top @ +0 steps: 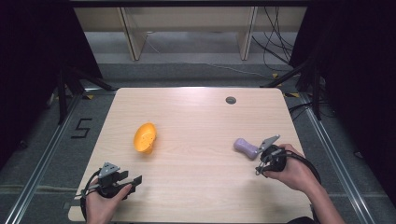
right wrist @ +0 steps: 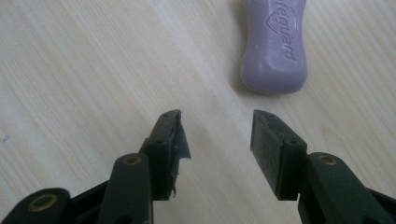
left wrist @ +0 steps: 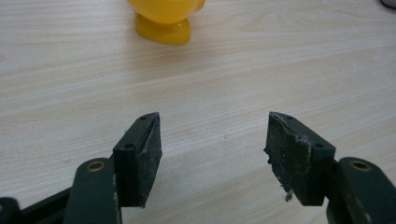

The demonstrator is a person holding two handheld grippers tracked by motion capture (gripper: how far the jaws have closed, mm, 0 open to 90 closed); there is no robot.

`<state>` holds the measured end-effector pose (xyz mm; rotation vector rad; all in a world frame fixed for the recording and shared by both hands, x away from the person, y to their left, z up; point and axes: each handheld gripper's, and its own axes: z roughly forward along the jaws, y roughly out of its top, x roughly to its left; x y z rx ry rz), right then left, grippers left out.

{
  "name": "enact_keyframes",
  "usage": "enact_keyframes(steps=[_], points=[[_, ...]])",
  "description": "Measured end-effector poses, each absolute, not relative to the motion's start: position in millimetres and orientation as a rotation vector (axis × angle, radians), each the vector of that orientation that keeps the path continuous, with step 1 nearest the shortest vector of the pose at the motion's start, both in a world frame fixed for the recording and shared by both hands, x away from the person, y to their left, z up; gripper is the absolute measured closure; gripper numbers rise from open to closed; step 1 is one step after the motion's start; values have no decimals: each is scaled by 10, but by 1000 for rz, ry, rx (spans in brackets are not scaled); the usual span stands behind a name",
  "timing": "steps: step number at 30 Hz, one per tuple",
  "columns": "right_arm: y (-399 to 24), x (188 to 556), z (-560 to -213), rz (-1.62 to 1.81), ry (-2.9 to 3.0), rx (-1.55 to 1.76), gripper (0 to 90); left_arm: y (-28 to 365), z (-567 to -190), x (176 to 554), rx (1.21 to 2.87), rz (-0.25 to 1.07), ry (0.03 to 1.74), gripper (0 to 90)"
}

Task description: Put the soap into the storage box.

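Observation:
A yellow plastic bowl-like object [top: 144, 137] lies tipped on its side on the left half of the wooden table [top: 196, 112]; in the left gripper view its base [left wrist: 164, 21] shows far ahead. My left gripper [top: 133, 178] [left wrist: 215, 140] rests near the front left corner, open, with bare wood between its jaws. A purple soap bar [top: 245, 147] [right wrist: 275, 46] lies at the right. My right gripper [top: 261, 161] [right wrist: 217, 133] sits just short of the soap, its jaws apart with nothing between them and the bar ahead, slightly to one side.
A small grey round cap [top: 230, 100] sits in the table top near the far edge. Cables and wooden frame legs stand on the floor beyond the table. Dark stands flank both far corners.

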<state>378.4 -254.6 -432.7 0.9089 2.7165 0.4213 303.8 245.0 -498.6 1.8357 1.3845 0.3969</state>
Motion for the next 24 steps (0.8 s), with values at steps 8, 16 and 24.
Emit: enact_keyframes(steps=[8,16,24], points=[[-2423,4204,-4310,325,2782,915,519,2423,-4992,3042,1822,388,1377,353],[-2333,4492,-4313,280,2799,983,489,2429,-4978,3037,1828,390,1363,352],[-2206,4778,-4374,223,2827,998,457,2428,-4982,3043,1820,383,1365,352]])
